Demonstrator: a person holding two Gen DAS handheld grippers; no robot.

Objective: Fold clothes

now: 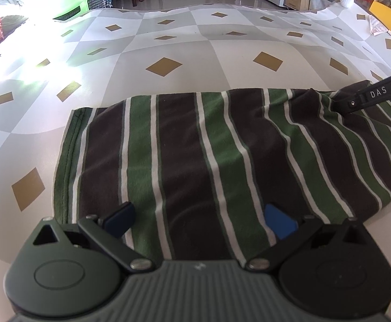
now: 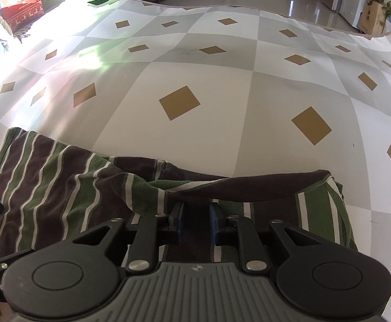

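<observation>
Left gripper spread over shirt; right gripper narrow gap, nothing pinched. Pinch raised edge squarely before folding.

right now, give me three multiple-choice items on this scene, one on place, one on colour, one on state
1. Where does the striped garment lie?
A. on the checked tablecloth
B. on a chair
C. on the floor

2. Which colours are its stripes?
A. red and blue
B. green, dark brown and white
C. yellow and black

3. How does the left claw stand?
A. shut on a sock
B. out of view
C. open above the garment

Answers:
1. A, patterned cloth shows all around it.
2. B, those bands run across it.
3. C, its fingers stand wide apart with nothing pinched.
</observation>
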